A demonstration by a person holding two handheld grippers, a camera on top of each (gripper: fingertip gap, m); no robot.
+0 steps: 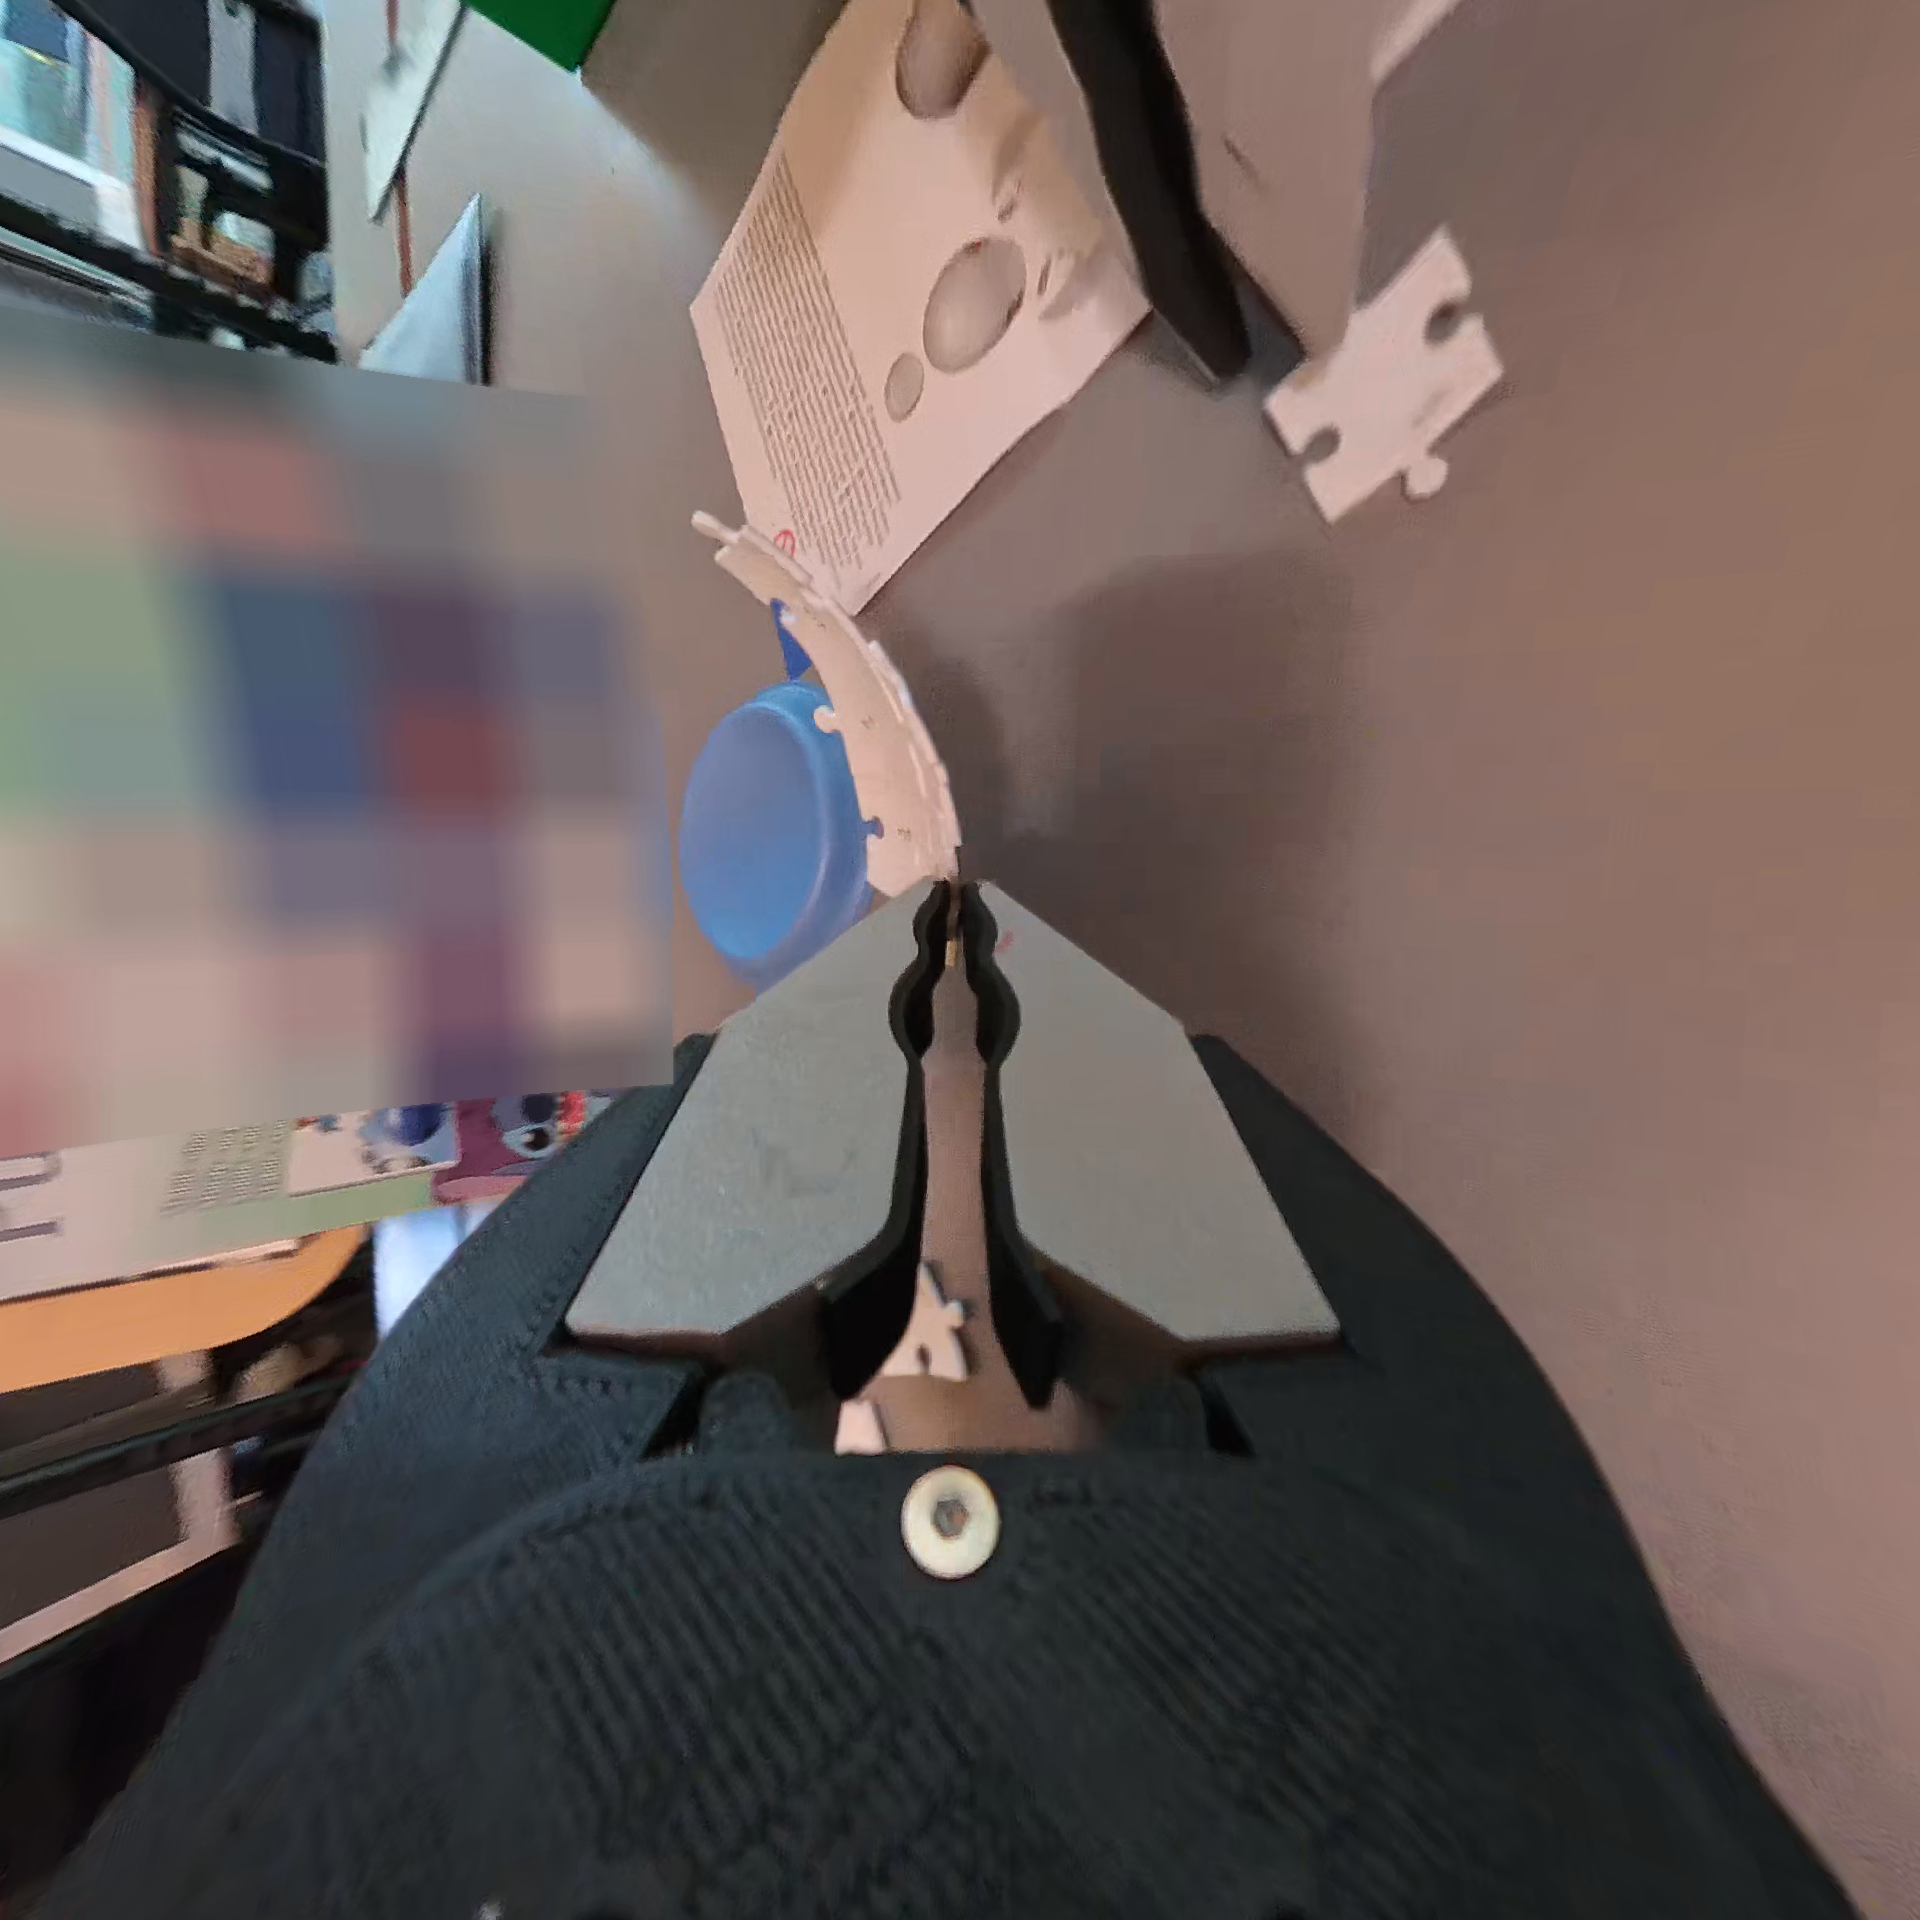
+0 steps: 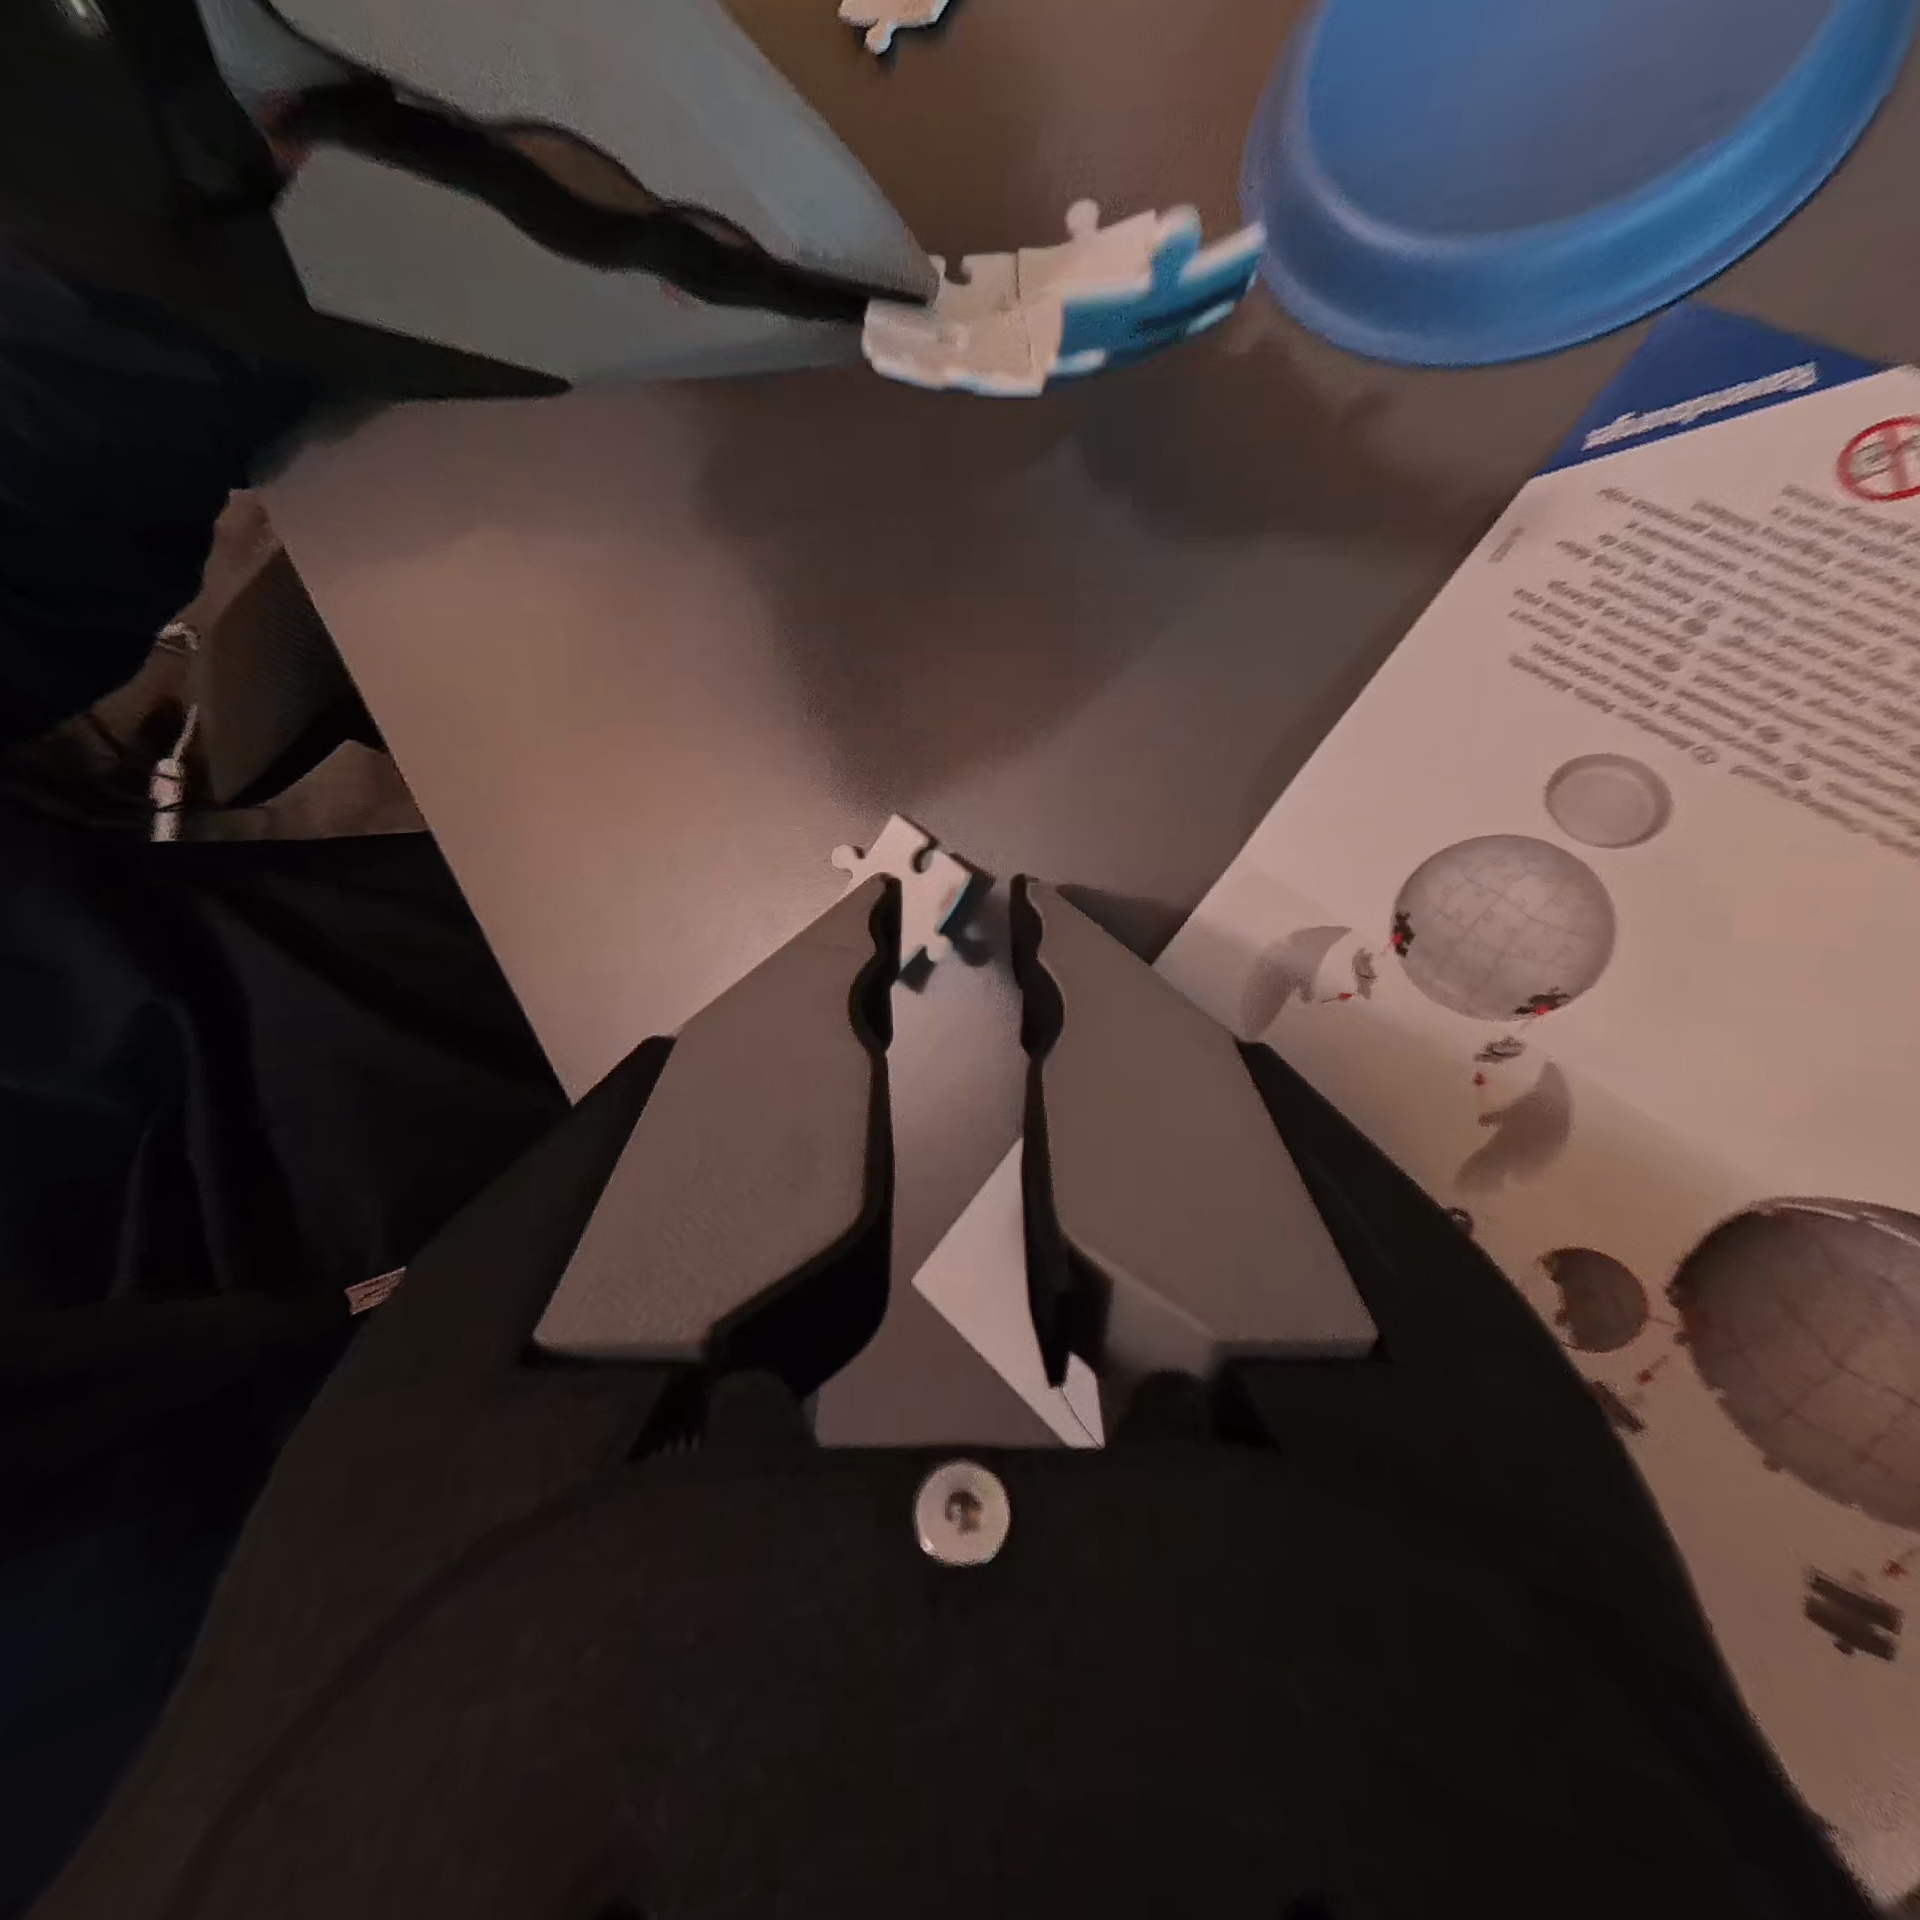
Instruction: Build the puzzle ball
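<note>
My left gripper (image 1: 951, 904) is shut on the near end of a curved strip of joined white puzzle pieces (image 1: 883, 717), which arcs up beside a round blue dish (image 1: 764, 842). The right wrist view shows that gripper (image 2: 914, 301) at upper left pinching the strip (image 2: 997, 322), whose far pieces are blue, next to the dish (image 2: 1579, 177). My right gripper (image 2: 951, 899) is open, low over the table, with a single white-and-blue puzzle piece (image 2: 920, 883) lying between its fingertips.
A printed instruction sheet (image 2: 1558, 831) lies right of my right gripper and also shows in the left wrist view (image 1: 894, 343). A loose white piece (image 1: 1382, 384) lies on the grey table (image 2: 727, 623). More pieces (image 1: 925, 1340) lie under my left gripper. The table edge is at left.
</note>
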